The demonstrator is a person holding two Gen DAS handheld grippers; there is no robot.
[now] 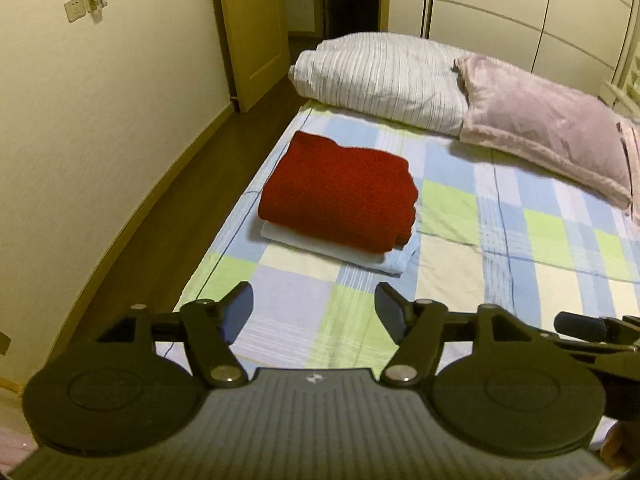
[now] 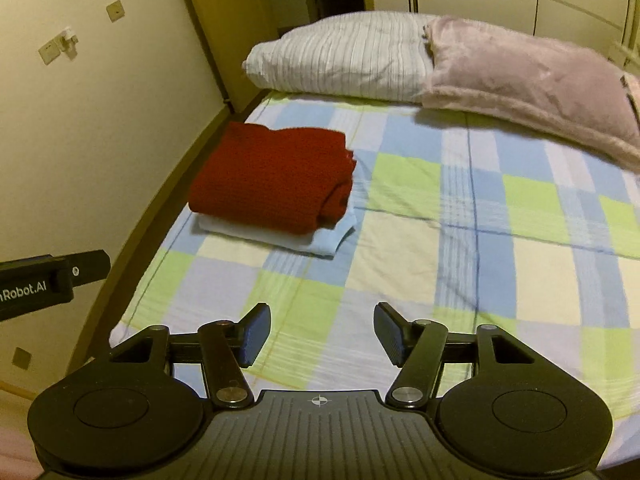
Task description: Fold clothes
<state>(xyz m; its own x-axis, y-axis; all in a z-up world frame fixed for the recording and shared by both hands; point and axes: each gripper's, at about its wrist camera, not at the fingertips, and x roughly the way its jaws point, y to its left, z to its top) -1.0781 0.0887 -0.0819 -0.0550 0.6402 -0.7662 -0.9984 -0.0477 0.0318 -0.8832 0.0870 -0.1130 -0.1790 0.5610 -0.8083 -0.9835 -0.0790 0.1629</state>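
A folded red knit garment [image 1: 338, 192] lies on top of a folded pale blue garment [image 1: 384, 259] near the left edge of the bed [image 1: 500, 248]. The same stack shows in the right wrist view, red garment [image 2: 272, 182] over pale blue garment [image 2: 320, 242]. My left gripper [image 1: 314, 306] hovers above the checked sheet, nearer to me than the stack, open with nothing between its fingers. My right gripper [image 2: 322, 330] is also open and empty, above the sheet [image 2: 460, 240] and to the right of the stack. Neither touches the clothes.
A striped white pillow [image 1: 384, 80] and a pink fleecy pillow [image 1: 548, 128] lie at the bed's far end. A wall [image 1: 100, 120] and a strip of dark floor [image 1: 168, 208] run along the left. An open door [image 1: 252, 28] and wardrobe [image 1: 520, 8] stand behind.
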